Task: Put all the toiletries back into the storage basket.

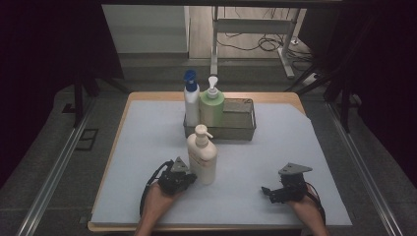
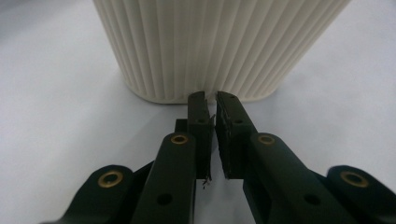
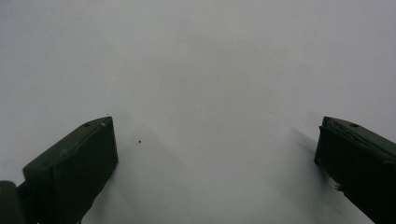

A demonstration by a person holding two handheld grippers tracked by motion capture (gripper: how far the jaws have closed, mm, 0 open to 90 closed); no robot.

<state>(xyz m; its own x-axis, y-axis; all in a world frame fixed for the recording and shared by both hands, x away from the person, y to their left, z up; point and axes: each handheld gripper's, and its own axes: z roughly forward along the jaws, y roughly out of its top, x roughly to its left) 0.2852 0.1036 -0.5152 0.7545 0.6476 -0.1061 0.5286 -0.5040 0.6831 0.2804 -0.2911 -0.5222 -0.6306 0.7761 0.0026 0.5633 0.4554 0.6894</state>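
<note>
A cream ribbed pump bottle (image 1: 202, 157) stands upright on the pale mat near the front, left of centre. My left gripper (image 1: 189, 178) sits just to its left, low by the base, with the tips touching or nearly touching the bottle. In the left gripper view the bottle's ribbed wall (image 2: 215, 42) rises right ahead of the left gripper (image 2: 211, 100); its jaws stand almost together with only a thin slit and nothing between them. My right gripper (image 1: 265, 191) rests at the front right, apart from the bottle. In its own view the right gripper (image 3: 217, 140) is wide open over bare mat.
A metal basket (image 1: 241, 129) stands behind the cream bottle at the middle of the mat (image 1: 295, 147). In its left end stand a white bottle with a blue cap (image 1: 192, 101) and a green pump bottle (image 1: 212, 105). The wooden table edge (image 1: 113, 142) frames the mat.
</note>
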